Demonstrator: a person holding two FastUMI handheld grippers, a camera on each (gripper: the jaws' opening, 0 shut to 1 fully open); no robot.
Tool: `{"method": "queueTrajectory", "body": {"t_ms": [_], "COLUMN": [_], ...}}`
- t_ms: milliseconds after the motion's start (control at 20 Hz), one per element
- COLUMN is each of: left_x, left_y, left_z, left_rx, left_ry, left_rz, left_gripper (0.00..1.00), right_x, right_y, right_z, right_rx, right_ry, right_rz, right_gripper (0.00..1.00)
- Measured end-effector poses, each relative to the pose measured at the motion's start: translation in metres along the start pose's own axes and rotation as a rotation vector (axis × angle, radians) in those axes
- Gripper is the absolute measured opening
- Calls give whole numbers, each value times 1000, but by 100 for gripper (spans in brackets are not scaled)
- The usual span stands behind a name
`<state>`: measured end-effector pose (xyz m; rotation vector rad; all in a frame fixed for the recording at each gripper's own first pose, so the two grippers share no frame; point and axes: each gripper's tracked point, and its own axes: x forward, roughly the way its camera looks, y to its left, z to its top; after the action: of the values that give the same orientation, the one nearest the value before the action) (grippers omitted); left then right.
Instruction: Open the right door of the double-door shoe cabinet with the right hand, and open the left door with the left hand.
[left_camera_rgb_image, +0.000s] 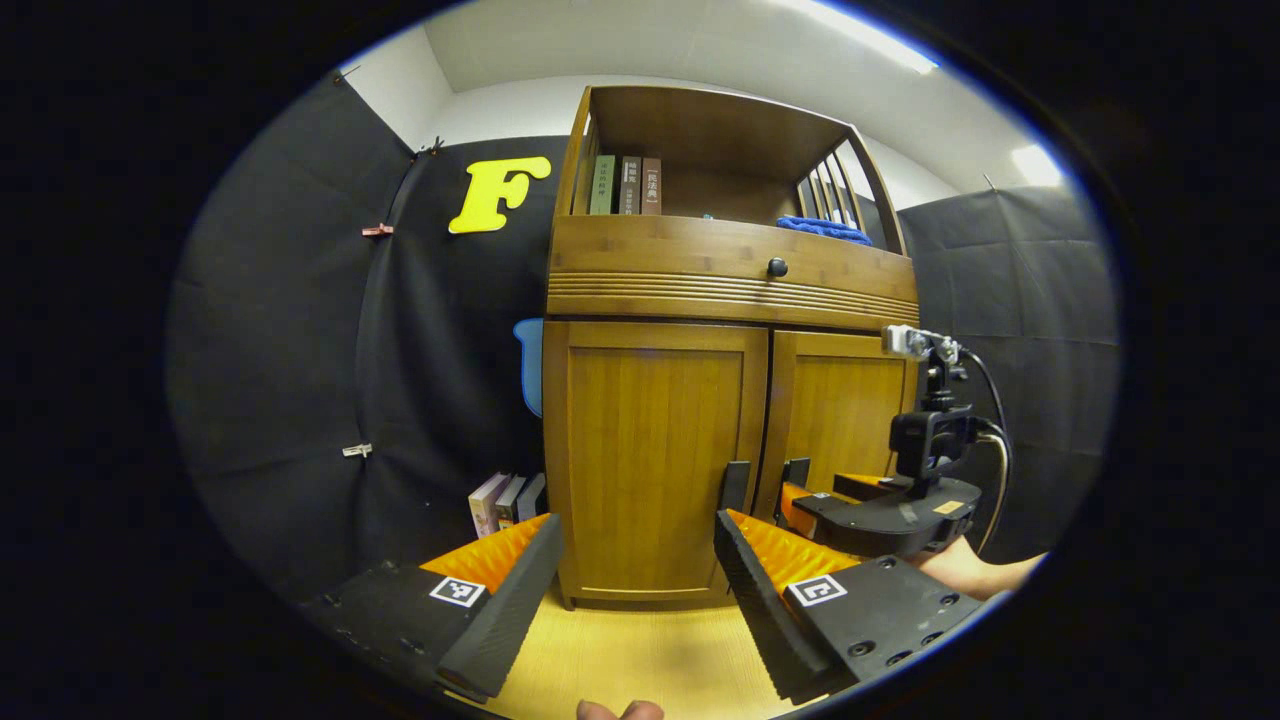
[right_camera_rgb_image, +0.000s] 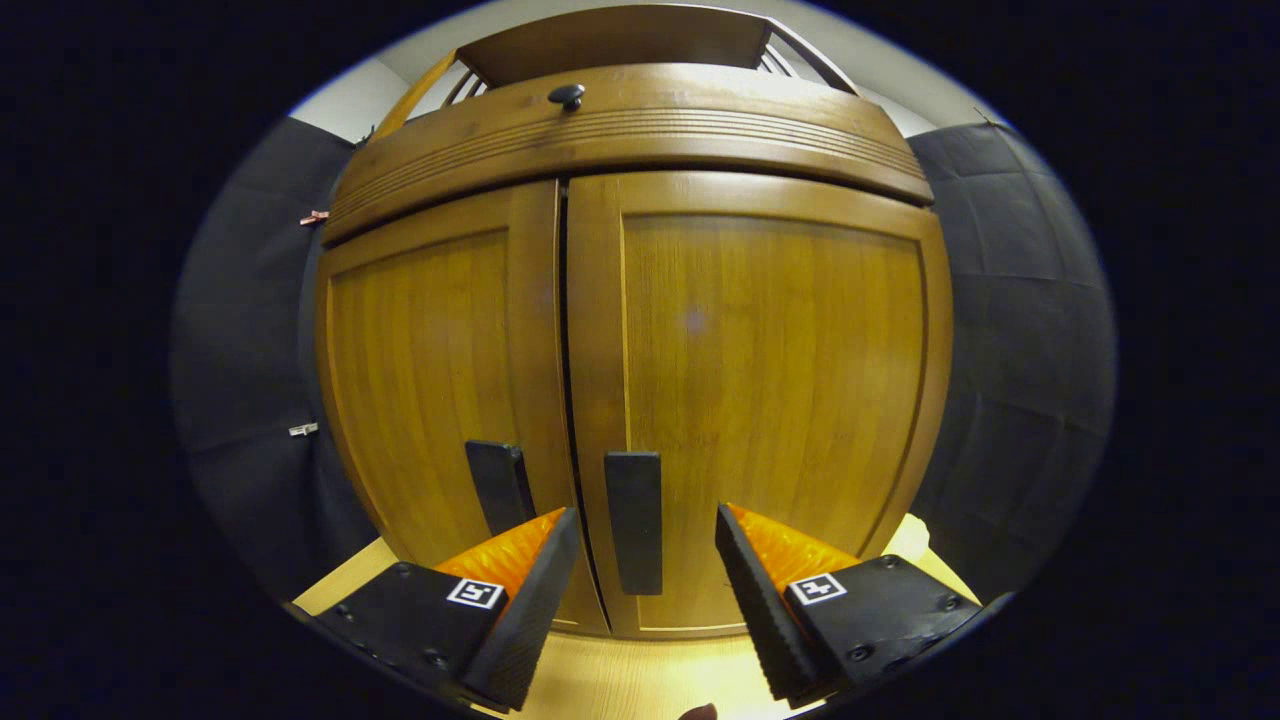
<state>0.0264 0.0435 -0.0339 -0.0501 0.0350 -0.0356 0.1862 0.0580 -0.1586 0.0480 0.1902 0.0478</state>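
The wooden shoe cabinet stands ahead with both doors shut. In the left gripper view, the left door is straight in front of my open left gripper, which hangs a little way back from it. My right gripper is low at the right door, held by a hand. In the right gripper view, the right door is close up, and its dark vertical handle stands between the fingers of my open right gripper. They do not press on it. The left door's handle is just to the left.
Above the doors are a drawer with a round knob and an open shelf with books and a blue cloth. More books stand on the floor left of the cabinet. A pale wooden floor lies below.
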Motion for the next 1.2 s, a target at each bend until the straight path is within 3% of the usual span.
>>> {"method": "queueTrajectory", "body": {"t_ms": [200,350,400,500,650,950,1200], "left_x": [4,3,2,1,-1,-8,-19], "left_y": [15,24,26,29,31,25,9], "left_z": [-5,-10,-13,-19,-20,-15,-12], "left_rx": [7,-17,-24,-33,-36,-18,-18], "left_ry": [13,30,35,47,49,33,21], "left_rz": [20,36,40,49,57,61,58], "left_gripper": [94,94,94,94,94,92,94], "right_x": [22,30,35,32,32,8,-40], "right_y": [-3,0,0,0,-1,-4,-18], "right_z": [-8,-20,-22,-18,-19,-22,-28], "right_rx": [9,16,20,1,-8,8,29], "right_ry": [28,62,55,45,47,52,45], "right_rz": [-32,-39,-47,-54,-39,28,65], "right_gripper": [67,66,35,39,24,24,24]}}
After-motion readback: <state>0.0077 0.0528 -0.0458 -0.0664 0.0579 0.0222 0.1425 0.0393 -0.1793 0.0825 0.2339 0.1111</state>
